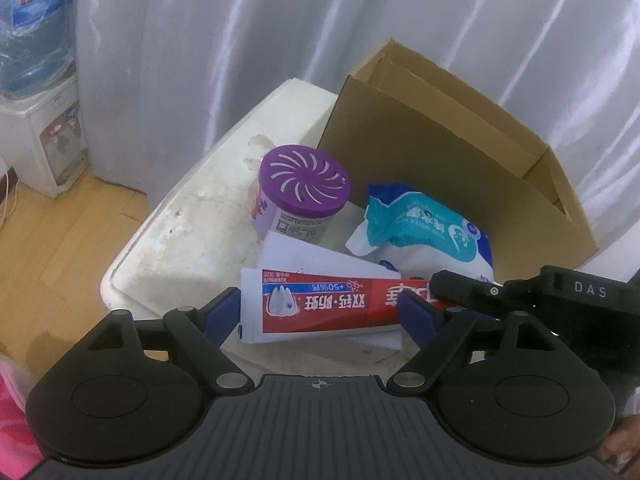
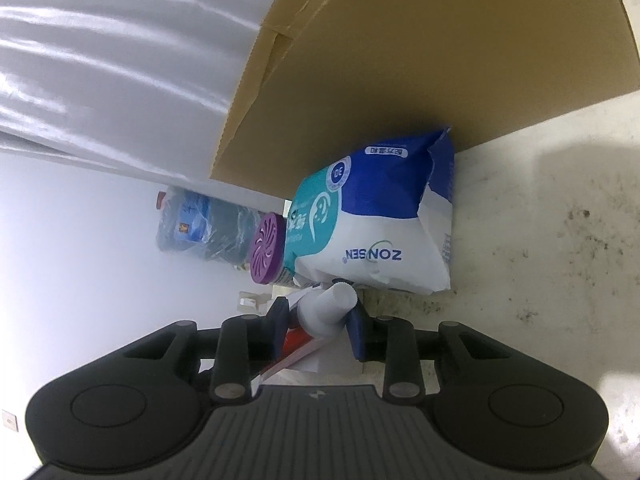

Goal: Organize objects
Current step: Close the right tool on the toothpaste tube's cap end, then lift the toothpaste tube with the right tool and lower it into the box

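A red, white and blue toothpaste tube (image 1: 320, 304) lies crosswise on white paper (image 1: 304, 254) on a stained white surface (image 1: 192, 232). My left gripper (image 1: 320, 312) hovers over it, jaws open and wide, pads not pressing on it. From the right, my right gripper's black fingers (image 1: 460, 290) reach the tube's cap end. In the right wrist view my right gripper (image 2: 320, 320) is shut on the tube's white cap (image 2: 332, 304). A purple-lidded air freshener (image 1: 302, 184) and a blue and teal wet wipes pack (image 1: 424, 232) sit just beyond the tube.
An open cardboard box (image 1: 440, 160) stands behind the wipes, its flap rising close to them. White curtains hang at the back. A water dispenser (image 1: 36, 120) stands on the wooden floor at the left. The surface's edge drops off at the left front. A hand (image 1: 624, 444) shows bottom right.
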### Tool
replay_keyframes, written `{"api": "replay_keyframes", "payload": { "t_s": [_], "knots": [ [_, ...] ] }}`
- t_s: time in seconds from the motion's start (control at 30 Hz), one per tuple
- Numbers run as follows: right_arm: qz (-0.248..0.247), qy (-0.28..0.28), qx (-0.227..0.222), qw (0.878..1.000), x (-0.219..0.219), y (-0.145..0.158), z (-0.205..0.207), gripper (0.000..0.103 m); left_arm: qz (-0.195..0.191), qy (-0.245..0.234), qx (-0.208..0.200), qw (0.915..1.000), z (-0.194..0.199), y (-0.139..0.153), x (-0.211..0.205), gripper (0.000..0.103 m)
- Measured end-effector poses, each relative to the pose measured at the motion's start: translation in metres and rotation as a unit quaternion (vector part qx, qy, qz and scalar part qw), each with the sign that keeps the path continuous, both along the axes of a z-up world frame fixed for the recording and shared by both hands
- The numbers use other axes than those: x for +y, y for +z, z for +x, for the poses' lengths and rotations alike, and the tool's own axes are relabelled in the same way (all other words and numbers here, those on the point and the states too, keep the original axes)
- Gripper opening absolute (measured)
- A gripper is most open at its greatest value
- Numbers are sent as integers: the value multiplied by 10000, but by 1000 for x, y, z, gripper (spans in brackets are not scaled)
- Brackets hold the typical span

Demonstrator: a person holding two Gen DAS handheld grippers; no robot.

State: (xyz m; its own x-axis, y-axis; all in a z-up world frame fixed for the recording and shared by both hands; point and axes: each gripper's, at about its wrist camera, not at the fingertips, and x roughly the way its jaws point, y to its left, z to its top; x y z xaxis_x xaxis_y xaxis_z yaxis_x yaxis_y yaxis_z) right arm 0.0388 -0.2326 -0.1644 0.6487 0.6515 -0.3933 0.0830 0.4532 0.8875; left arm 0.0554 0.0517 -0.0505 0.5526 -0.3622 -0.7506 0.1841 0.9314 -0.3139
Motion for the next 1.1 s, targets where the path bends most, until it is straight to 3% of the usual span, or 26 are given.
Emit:
{"api": "replay_keyframes", "payload": {
  "t_s": [0.33, 0.53, 0.83, 1.1],
  "knots": [
    [33, -31, 47, 10000, 2, 5, -6, 34, 36, 100, -91, 9999, -19, 11, -2, 83],
    [158, -9, -129, 9998, -3, 20, -19, 34, 137, 149, -384, 9991, -38, 36, -7, 83],
    [107, -212, -906, 9956, -30, 80, -28, 35, 287, -125, -1265, 9915, -38, 97, -43, 83],
    [-340, -323, -1495, 9876, -77, 145, 26, 35, 255, -303, -1839, 9821, 13, 126, -94, 83]
  ]
}}
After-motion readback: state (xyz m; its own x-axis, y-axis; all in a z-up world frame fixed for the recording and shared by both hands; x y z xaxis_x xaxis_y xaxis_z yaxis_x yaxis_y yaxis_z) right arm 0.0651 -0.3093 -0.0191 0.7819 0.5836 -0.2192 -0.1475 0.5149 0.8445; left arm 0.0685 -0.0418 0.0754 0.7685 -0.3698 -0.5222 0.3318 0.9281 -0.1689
